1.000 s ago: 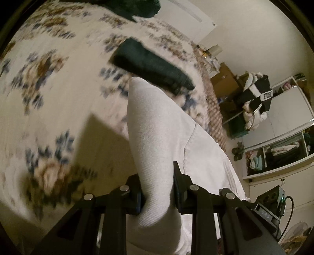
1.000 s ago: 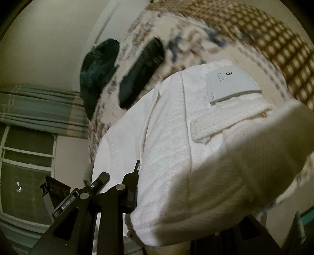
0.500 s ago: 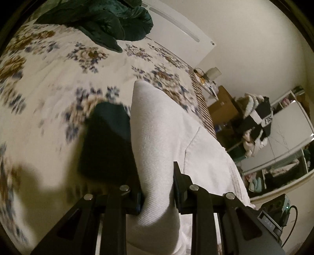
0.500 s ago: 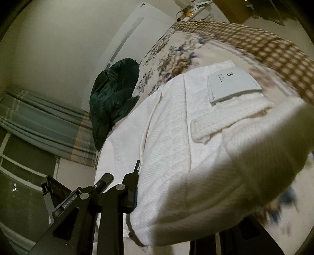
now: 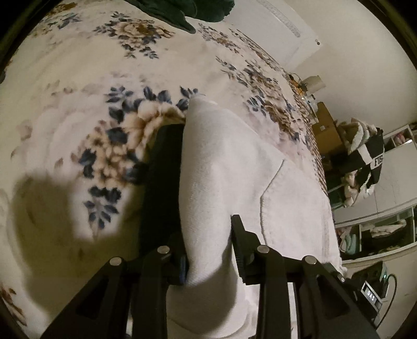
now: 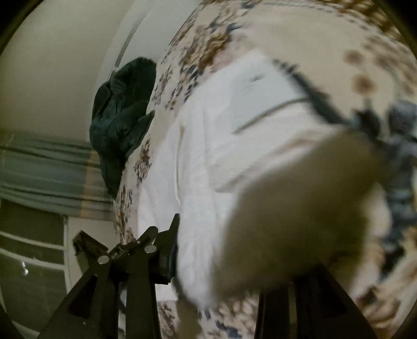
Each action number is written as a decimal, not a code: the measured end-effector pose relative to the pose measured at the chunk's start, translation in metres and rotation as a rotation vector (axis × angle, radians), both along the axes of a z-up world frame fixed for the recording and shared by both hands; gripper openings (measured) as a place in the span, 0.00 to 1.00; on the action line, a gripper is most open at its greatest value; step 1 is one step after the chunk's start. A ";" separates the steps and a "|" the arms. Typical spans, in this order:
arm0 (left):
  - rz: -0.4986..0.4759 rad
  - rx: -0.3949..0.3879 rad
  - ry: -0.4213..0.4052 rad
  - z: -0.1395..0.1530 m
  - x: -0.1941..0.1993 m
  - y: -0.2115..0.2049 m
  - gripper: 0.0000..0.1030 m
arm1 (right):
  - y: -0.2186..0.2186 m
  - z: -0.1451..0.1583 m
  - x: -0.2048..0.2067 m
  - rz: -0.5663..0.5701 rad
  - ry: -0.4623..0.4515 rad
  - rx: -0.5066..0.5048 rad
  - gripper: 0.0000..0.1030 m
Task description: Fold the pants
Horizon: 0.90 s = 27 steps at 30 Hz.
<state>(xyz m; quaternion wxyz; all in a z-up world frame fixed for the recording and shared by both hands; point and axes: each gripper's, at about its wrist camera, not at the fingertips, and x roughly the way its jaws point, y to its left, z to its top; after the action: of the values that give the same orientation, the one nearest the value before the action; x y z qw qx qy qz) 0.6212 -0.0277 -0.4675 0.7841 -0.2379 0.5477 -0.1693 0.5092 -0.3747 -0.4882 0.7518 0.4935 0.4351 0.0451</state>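
Note:
The white pants hang over the floral bedspread. My left gripper is shut on a bunched fold of them, with the cloth rising between both black fingers. A dark shape, a shadow or dark cloth, lies under the fold's left side. In the right wrist view the pants fill the middle, with a label patch at the top. My right gripper is shut on their thick edge. Its right finger is hidden behind a blurred lump of cloth.
A dark green blanket lies at the bed's far end by the wall, also visible in the left wrist view. Shelves with clothes and a cardboard box stand beyond the bed's right side. Curtains and a window are left.
Both grippers have carried the pants lower and closer to the bedspread. The right wrist view has swung over the bed and is blurred. The grips have not changed.

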 end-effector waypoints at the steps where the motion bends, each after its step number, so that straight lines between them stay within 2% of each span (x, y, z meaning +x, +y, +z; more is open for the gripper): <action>1: -0.003 0.007 -0.002 0.002 -0.001 0.000 0.27 | -0.007 0.003 -0.009 -0.035 -0.001 -0.023 0.37; 2: -0.010 0.010 -0.005 0.004 -0.001 0.000 0.27 | -0.011 0.003 -0.016 -0.057 -0.002 -0.031 0.32; 7: -0.009 0.039 0.008 0.010 0.000 -0.002 0.30 | -0.010 -0.006 -0.017 -0.073 0.082 -0.116 0.31; 10: -0.011 0.148 -0.012 0.026 -0.007 -0.009 0.34 | -0.009 0.003 -0.011 -0.047 0.120 -0.156 0.31; 11: -0.019 0.212 -0.033 0.035 -0.012 -0.013 0.37 | -0.006 0.009 -0.009 -0.035 0.131 -0.187 0.35; 12: -0.034 0.272 -0.054 0.044 -0.017 -0.019 0.50 | -0.001 0.018 -0.007 -0.014 0.149 -0.240 0.40; 13: -0.043 0.305 -0.064 0.048 -0.021 -0.021 0.71 | 0.001 0.024 -0.007 -0.004 0.160 -0.278 0.43; 15: -0.060 0.382 -0.093 0.062 -0.033 -0.029 0.89 | 0.009 0.043 -0.007 0.020 0.179 -0.379 0.54; 16: -0.068 0.422 -0.110 0.071 -0.042 -0.034 0.89 | 0.012 0.052 -0.008 0.028 0.186 -0.419 0.61; 17: -0.070 0.447 -0.117 0.076 -0.047 -0.036 0.89 | 0.013 0.060 -0.012 0.036 0.194 -0.461 0.82; 18: -0.075 0.469 -0.123 0.081 -0.052 -0.039 0.89 | 0.017 0.070 -0.013 0.043 0.201 -0.509 0.96; 23: -0.092 0.523 -0.147 0.119 -0.085 -0.050 0.89 | 0.043 0.131 -0.033 0.080 0.196 -0.839 0.97; 26: -0.099 0.524 -0.174 0.148 -0.106 -0.057 0.92 | 0.050 0.170 -0.056 0.074 0.162 -0.926 0.98; 27: -0.098 0.523 -0.186 0.162 -0.116 -0.058 0.96 | 0.051 0.183 -0.064 0.075 0.146 -0.937 0.98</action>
<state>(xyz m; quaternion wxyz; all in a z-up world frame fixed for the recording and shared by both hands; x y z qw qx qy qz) 0.5055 -0.0856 -0.3052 0.8566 0.0161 0.5093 -0.0808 0.4448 -0.3232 -0.3052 0.8586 0.0872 0.4779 -0.1635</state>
